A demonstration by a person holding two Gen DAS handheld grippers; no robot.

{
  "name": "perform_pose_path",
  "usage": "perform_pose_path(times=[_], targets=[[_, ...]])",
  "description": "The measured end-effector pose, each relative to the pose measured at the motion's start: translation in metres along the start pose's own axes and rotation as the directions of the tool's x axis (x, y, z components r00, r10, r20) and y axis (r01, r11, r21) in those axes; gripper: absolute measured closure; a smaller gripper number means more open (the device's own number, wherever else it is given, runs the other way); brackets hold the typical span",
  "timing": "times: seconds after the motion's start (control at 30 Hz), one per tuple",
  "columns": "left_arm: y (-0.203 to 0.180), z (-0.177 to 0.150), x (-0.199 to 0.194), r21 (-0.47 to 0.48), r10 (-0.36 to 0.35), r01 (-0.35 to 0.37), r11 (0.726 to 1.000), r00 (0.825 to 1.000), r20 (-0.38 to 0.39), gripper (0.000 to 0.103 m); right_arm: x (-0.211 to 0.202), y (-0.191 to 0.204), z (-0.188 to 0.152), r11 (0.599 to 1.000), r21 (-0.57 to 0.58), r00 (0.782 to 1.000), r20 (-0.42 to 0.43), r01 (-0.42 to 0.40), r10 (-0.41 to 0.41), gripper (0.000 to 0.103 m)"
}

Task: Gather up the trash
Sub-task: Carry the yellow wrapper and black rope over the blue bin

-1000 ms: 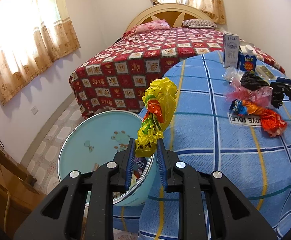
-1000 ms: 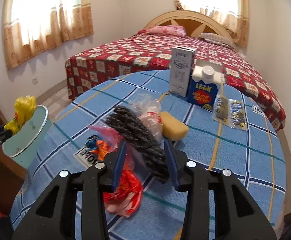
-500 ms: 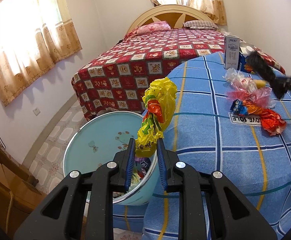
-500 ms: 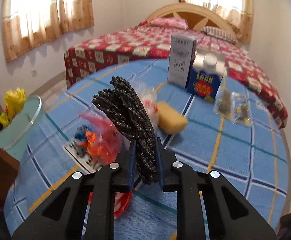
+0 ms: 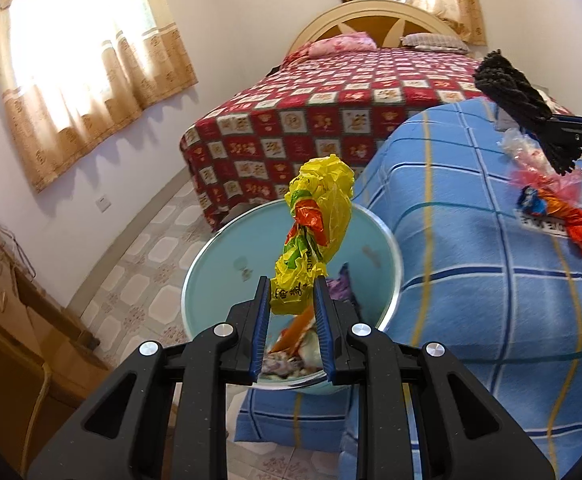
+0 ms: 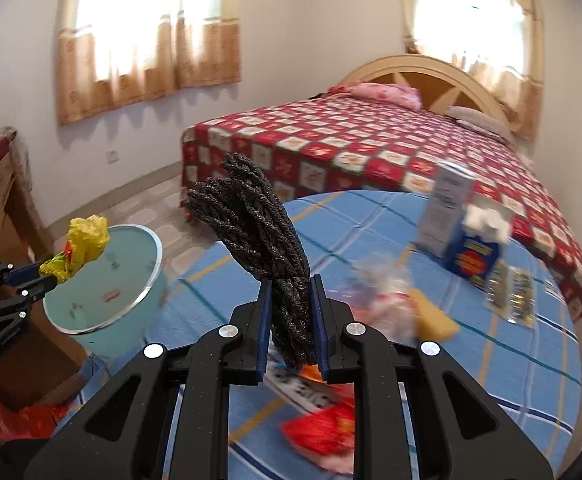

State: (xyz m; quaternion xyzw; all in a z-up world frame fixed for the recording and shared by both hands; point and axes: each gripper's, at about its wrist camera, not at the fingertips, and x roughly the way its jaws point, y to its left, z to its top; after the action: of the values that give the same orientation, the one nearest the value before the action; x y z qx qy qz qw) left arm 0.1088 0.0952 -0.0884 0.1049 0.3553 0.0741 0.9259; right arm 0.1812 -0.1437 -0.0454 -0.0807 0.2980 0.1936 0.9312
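My left gripper [image 5: 291,300] is shut on a crumpled yellow wrapper [image 5: 315,224] and holds it over the light blue bin [image 5: 219,280], which has trash inside. My right gripper [image 6: 290,320] is shut on a bundle of black braided rope [image 6: 259,224], lifted above the blue checked table [image 6: 491,352]. In the left wrist view the rope [image 5: 519,100] hangs at the upper right. In the right wrist view the bin [image 6: 103,276] and yellow wrapper [image 6: 83,240] sit at the left.
On the table lie a red and orange wrapper [image 5: 579,224], a clear plastic bag [image 6: 383,288], a yellow sponge [image 6: 435,316], a blue carton [image 6: 479,252], a white box [image 6: 443,208] and small packets [image 6: 511,296]. A bed [image 5: 351,112] stands behind. A wooden cabinet [image 5: 7,328] is at left.
My right gripper closed on the black rope and lifted it off the table toward the bin. My left gripper moved the yellow wrapper over the bin's opening.
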Motion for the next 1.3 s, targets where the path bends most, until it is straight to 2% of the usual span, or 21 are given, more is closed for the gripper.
perform_pose_path(times=[0.3,0.47,1.3], targets=[[0.028,-0.009,0.006,-0.027,0.048,-0.049,0.998,0.998,-0.028,0.081,0.029,0.058,0.013,0.993,-0.096,0.998,-0.021,-0.068,0.066,0.084],[0.036,-0.012,0.009,-0.031,0.064,-0.066,0.997,0.997,-0.038,0.081,0.043,0.078,0.015,0.988,-0.131,0.996,-0.042,-0.086,0.081,0.084],[0.064,-0.015,0.022,-0.060,0.132,-0.137,0.989,0.988,-0.075,0.081,0.084,0.128,0.014,0.965,-0.219,0.987,-0.106,-0.143,0.122,0.083]])
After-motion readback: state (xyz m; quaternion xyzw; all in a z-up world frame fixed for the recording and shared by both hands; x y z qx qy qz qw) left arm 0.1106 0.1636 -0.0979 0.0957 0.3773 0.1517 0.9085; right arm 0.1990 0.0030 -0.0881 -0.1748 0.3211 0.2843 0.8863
